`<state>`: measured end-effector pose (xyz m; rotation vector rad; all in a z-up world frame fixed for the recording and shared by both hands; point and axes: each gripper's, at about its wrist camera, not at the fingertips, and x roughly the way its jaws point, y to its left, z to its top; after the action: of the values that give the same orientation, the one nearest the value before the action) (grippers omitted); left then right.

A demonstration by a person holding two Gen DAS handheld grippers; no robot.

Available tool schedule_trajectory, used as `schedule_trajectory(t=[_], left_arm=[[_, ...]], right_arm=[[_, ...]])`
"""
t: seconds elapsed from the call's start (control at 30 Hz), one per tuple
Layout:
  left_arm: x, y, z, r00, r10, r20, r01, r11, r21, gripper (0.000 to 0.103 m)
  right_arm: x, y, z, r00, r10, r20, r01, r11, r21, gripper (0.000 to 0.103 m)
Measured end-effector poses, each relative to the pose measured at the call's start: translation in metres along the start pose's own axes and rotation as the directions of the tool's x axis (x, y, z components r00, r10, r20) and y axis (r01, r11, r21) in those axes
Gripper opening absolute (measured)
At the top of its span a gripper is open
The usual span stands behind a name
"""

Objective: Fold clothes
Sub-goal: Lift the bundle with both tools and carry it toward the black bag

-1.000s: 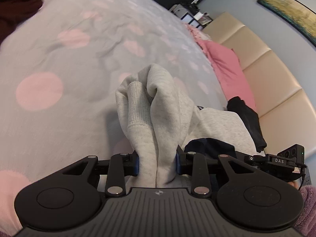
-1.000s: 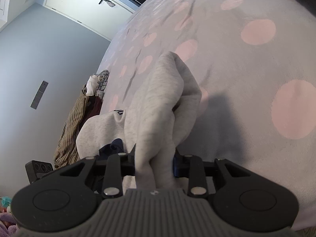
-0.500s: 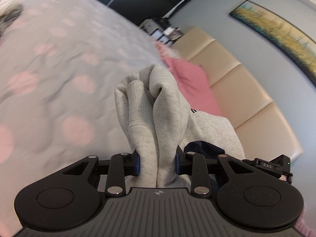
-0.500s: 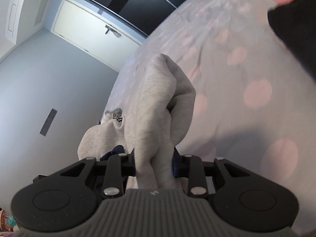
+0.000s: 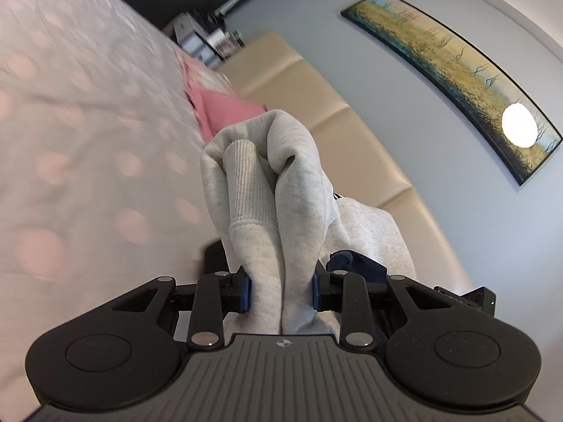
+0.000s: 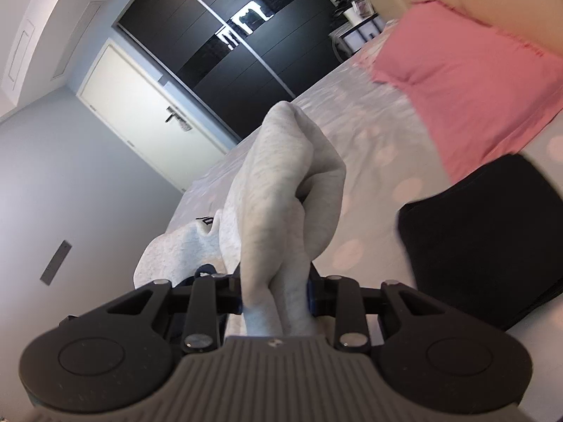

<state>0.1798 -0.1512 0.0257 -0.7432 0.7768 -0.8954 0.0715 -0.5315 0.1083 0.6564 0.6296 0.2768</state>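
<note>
A light grey sweatshirt [image 5: 267, 190] with a ribbed hem and a navy inner lining hangs between both grippers above the bed. My left gripper [image 5: 281, 290] is shut on a thick bunch of its fabric, blue pads pressing either side. The rest of the garment sags away to the right of it. My right gripper [image 6: 276, 293] is shut on another bunched part of the same sweatshirt [image 6: 281, 190], which rises in a folded lump ahead of the fingers. The other gripper's tip [image 5: 482, 297] peeks in at the right edge of the left wrist view.
Below lies a grey bedspread [image 5: 77, 133] with pink dots. A pink pillow [image 6: 468, 81] leans by the beige padded headboard [image 5: 355, 140]. A black garment [image 6: 482, 235] lies on the bed to the right. A dark wardrobe [image 6: 225, 38], white door and a framed picture [image 5: 454, 77] line the walls.
Both grippers have lifted the sweatshirt up from the bed and tilted upward, so walls, wardrobe and headboard now fill the views. Both grips on the fabric are unchanged.
</note>
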Motion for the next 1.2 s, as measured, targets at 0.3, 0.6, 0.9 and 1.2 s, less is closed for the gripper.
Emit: schedule_trajectory(t=[0.3, 0.6, 0.9, 1.2], left_arm=[[0.133, -0.006, -0.024, 0.988, -0.070, -0.139, 0.059, 0.995, -0.075, 0.027], [0.210, 0.025, -0.049, 0.975, -0.082, -0.207, 0.048, 0.985, -0.165, 0.027], [0.238, 0.059, -0.068, 0.960, 0.012, -0.279, -0.035, 0.996, -0.079, 0.027], [0.252, 0.063, -0.075, 0.939, 0.099, -0.328, -0.113, 0.993, -0.023, 0.037]], right_arm=[[-0.045, -0.103, 0.074, 0.993, -0.119, 0.004, 0.119, 0.992, 0.033, 0.033], [-0.010, -0.207, 0.095, 0.989, -0.142, -0.048, 0.145, 0.987, 0.076, 0.033], [0.028, -0.293, 0.080, 0.981, -0.183, -0.064, 0.192, 0.963, 0.190, 0.033], [0.043, -0.341, 0.062, 0.970, -0.237, -0.051, 0.240, 0.910, 0.338, 0.037]])
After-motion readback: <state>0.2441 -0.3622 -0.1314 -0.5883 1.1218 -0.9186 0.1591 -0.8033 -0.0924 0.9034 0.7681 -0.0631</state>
